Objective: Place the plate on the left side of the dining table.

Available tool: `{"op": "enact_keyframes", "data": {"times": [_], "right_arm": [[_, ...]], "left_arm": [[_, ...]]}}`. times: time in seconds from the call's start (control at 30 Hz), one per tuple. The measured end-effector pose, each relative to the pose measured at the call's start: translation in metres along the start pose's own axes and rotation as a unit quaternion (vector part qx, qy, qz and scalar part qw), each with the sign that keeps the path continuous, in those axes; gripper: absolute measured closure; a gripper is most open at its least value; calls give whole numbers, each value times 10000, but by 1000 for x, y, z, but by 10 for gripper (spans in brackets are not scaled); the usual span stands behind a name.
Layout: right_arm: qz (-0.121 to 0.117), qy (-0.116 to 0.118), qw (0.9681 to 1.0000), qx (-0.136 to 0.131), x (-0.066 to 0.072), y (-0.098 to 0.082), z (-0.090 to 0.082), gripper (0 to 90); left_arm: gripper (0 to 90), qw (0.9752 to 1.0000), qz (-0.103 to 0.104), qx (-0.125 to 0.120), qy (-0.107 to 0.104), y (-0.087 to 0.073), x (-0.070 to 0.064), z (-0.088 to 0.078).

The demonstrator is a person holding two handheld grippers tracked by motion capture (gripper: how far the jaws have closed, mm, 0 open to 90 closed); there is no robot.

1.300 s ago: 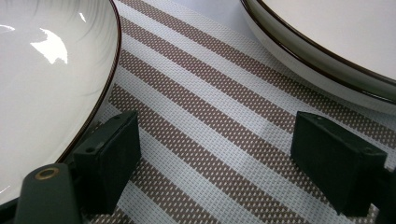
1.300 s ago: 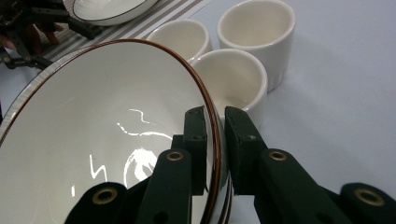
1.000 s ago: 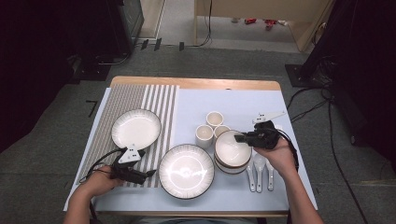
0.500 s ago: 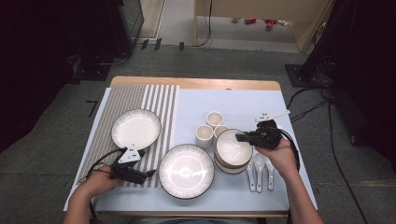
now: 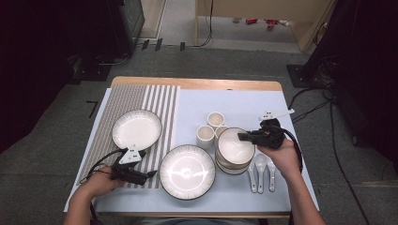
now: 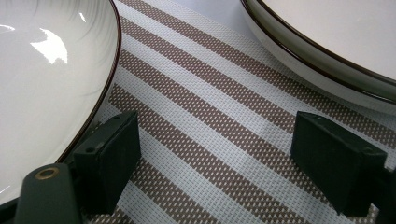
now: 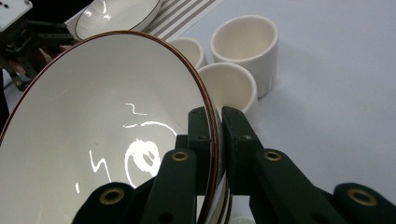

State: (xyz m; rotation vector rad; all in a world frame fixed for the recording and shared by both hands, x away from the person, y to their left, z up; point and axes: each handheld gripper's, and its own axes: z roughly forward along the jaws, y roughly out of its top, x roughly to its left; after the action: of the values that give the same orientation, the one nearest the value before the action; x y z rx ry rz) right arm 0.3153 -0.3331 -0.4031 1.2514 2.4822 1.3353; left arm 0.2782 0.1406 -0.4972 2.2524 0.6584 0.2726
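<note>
Left tongs [image 5: 151,174] are held wide and empty on the striped placemat [image 5: 159,101], between two plates. Right tongs [image 5: 243,137] are clamped on the top bowl [image 5: 234,145] rim, atop the bowl stack; lifting and placing judged outstanding.

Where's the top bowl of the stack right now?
High view, right of centre: top bowl on the bowl stack, right gripper clamping its rim, beside three cups.
</note>
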Motion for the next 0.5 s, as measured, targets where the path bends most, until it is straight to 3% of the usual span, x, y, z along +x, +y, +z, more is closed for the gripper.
{"op": "enact_keyframes", "data": {"times": [0.43, 0.5], "right_arm": [[63, -143, 9998, -96, 6, 3, -3, 831], [160, -130, 9997, -143, 8, 4, -2, 831]], "left_arm": [[162, 10000, -2, -3, -4, 0, 0, 0], [162, 10000, -2, -3, -4, 0, 0, 0]]}}
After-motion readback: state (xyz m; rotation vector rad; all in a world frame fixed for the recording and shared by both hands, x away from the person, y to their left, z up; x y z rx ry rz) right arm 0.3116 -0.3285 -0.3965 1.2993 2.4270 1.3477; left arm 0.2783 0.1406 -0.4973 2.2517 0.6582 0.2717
